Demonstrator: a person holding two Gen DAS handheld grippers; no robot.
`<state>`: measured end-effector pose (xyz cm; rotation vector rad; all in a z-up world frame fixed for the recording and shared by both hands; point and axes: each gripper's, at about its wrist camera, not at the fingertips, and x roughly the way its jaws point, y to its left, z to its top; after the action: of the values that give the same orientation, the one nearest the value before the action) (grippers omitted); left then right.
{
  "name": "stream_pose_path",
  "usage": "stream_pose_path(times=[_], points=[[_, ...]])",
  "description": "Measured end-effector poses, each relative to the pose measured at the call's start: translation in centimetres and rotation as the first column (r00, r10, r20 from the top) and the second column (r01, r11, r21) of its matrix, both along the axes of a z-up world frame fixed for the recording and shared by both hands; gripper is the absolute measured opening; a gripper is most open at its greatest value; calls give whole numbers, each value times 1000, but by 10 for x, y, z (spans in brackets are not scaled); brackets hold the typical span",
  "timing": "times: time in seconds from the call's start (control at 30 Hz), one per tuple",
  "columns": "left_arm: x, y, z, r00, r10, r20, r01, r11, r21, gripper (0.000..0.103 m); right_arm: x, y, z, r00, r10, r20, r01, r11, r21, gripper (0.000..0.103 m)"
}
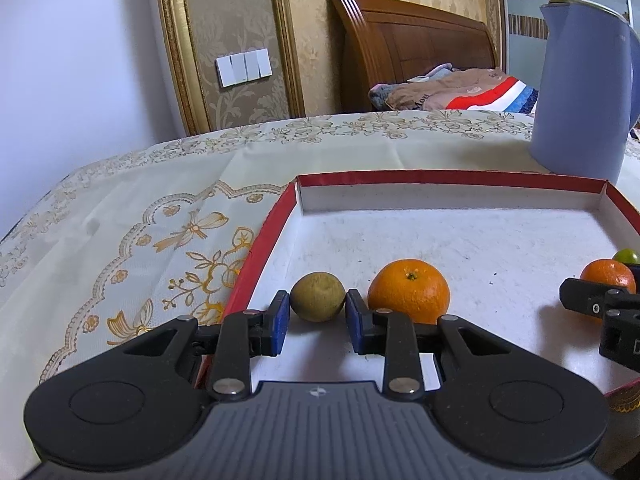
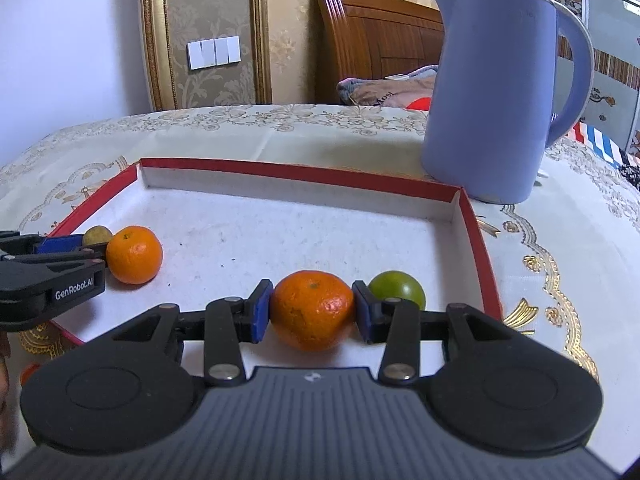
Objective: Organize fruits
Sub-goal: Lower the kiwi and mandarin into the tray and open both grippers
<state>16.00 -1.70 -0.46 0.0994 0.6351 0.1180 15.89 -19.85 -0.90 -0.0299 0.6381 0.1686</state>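
A shallow red-rimmed box (image 1: pixel 264 236) (image 2: pixel 482 248) with a white floor lies on the tablecloth. My left gripper (image 1: pixel 317 312) is shut on a small brownish-green round fruit (image 1: pixel 318 297) near the box's left wall; a mandarin (image 1: pixel 409 291) sits just to its right. My right gripper (image 2: pixel 312 308) is shut on another mandarin (image 2: pixel 312 310), with a green fruit (image 2: pixel 400 289) touching its right finger. In the right wrist view the left gripper (image 2: pixel 86 246), the brownish fruit (image 2: pixel 98 234) and the first mandarin (image 2: pixel 134 254) show at far left.
A tall blue kettle (image 2: pixel 492 92) (image 1: pixel 580 92) stands on the table just behind the box's far right corner. The patterned tablecloth (image 1: pixel 132 220) spreads left of the box. A wooden bed headboard (image 1: pixel 416 36) and bedding lie beyond the table.
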Motion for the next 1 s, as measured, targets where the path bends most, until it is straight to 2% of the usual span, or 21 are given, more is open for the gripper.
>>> stream_pose_path(times=[0.17,0.43,0.63,0.67,0.73,0.8,0.87,1.0], points=[[-3,1,0,1000,-3,5,3,1000,-13,30,-1,0,-1,1000,1,-3,-1,1000,1,41],[-3,-1,-1,1000,-14,12,13,1000,14,30,-2,1,0,1000,1,-4,-1,1000,-6,41],[-5,3,0,1000,-15,7,15,1000,-15,31,-4,-1,0,1000,-1,4,1,1000,-1,41],[-5,4,0,1000,-15,6,15,1000,-21,34,-5,-1,0,1000,1,3,-1,1000,7,41],[-7,5,1,1000,-10,8,10,1000,-28,45,-8,-4,1,1000,4,12,-4,1000,22,45],[-11,7,2,1000,-12,20,13,999,-32,47,-14,-4,2,999,-1,43,0,1000,21,58],[-16,7,4,999,-14,39,16,999,-32,49,-19,-4,5,997,-13,82,12,1000,14,65],[-22,6,5,998,-13,54,14,1000,-15,53,-26,-1,6,993,-5,119,6,1000,-10,65]])
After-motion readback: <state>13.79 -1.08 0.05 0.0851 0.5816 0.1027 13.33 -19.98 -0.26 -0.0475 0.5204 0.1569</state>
